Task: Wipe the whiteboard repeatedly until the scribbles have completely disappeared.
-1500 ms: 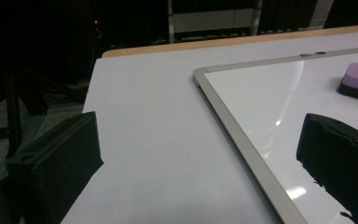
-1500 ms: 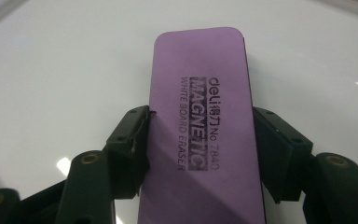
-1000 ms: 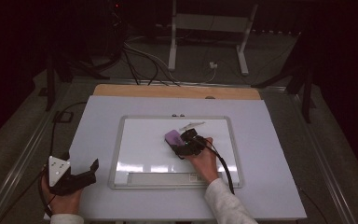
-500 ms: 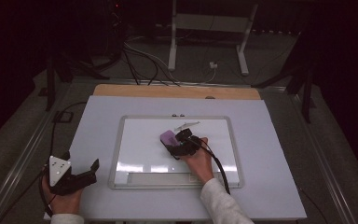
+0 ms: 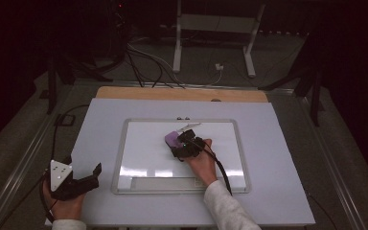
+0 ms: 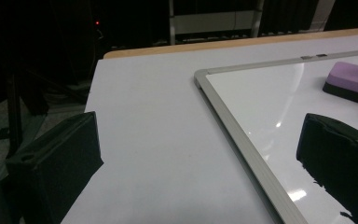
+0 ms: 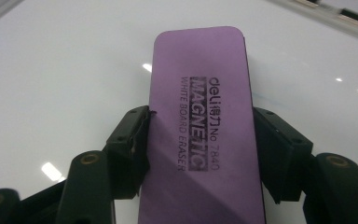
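A purple whiteboard eraser (image 5: 172, 138) (image 7: 200, 88) lies flat on the whiteboard (image 5: 143, 153) in the middle of the white table. My right gripper (image 5: 182, 144) (image 7: 203, 140) is shut on it, a black pad pressed on each long side, and the printed label faces up. My left gripper (image 5: 96, 176) (image 6: 198, 140) rests at the table's front left, off the board, with its jaws wide open and nothing between them. In the left gripper view the board's metal frame corner (image 6: 203, 77) and the eraser (image 6: 352, 79) lie ahead to the right.
A pale pen-like thing (image 5: 191, 126) lies on the board just behind the eraser. A wooden strip (image 5: 182, 93) runs along the table's far edge. Behind it are floor cables (image 5: 148, 62) and a white stand (image 5: 215, 28). The right gripper's cable (image 5: 223, 172) trails over the board's front.
My right hand has slid the eraser a little to the left across the board. The left hand and its gripper have stayed where they were.
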A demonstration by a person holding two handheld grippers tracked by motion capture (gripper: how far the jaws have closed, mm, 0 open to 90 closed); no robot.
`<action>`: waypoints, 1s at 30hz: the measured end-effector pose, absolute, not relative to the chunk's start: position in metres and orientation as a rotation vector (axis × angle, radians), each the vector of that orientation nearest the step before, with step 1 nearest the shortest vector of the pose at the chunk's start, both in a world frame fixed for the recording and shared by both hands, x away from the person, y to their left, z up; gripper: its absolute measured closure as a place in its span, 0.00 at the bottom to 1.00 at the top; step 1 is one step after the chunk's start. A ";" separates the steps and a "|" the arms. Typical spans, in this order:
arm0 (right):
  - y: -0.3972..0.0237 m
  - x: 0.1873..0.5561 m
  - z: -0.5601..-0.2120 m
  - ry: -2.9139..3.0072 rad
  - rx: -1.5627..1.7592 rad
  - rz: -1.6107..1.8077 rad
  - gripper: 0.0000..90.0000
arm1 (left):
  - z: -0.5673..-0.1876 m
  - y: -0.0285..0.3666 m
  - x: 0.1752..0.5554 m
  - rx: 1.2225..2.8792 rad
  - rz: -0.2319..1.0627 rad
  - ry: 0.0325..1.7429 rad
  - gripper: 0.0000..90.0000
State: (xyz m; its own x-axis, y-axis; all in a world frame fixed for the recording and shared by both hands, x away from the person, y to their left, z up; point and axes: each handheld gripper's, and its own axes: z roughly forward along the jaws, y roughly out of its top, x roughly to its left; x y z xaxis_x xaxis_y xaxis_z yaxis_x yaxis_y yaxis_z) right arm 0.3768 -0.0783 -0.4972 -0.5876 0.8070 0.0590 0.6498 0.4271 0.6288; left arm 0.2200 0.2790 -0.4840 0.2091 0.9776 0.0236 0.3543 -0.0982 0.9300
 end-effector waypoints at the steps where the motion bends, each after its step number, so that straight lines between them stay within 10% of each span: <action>1: -0.081 0.380 -0.497 2.399 1.289 0.882 0.46 | -0.484 0.280 0.220 1.609 0.900 1.287 0.01; 30: -0.113 0.398 -0.496 2.271 1.464 0.830 0.46 | -0.485 0.280 0.220 1.611 0.899 1.290 0.01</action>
State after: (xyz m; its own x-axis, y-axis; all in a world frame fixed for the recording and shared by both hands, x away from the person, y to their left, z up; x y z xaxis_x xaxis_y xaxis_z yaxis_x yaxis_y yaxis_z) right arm 0.3977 -0.1128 -0.4961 -0.4275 0.9028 0.0477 0.7210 0.3086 0.6204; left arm 0.2199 0.2799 -0.4847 0.2055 0.9785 0.0201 0.3576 -0.0942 0.9291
